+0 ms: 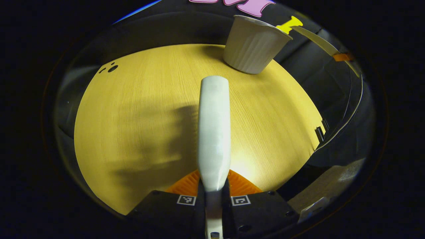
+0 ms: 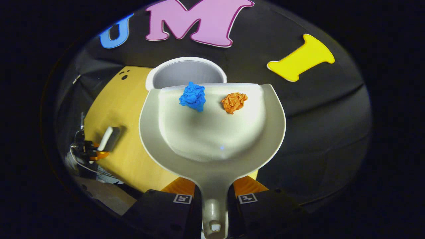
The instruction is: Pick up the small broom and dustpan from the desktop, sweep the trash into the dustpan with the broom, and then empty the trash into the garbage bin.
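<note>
Yellow desktop (image 1: 132, 126) below, white garbage bin (image 2: 186, 71) just ahead of right gripper (image 2: 215, 196), clamped on dustpan (image 2: 212, 132) handle. Blue wad (image 2: 193, 96), orange wad (image 2: 234, 102) near the lip — tip forward slowly, lip over bin. Left gripper (image 1: 214, 197) pinching broom (image 1: 214, 129) — keep clear.

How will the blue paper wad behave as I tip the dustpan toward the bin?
The blue paper wad is crumpled, so probably light and apt to tumble off the dustpan early. It sits near the front lip above the bin, so a slight tilt may suffice.
</note>
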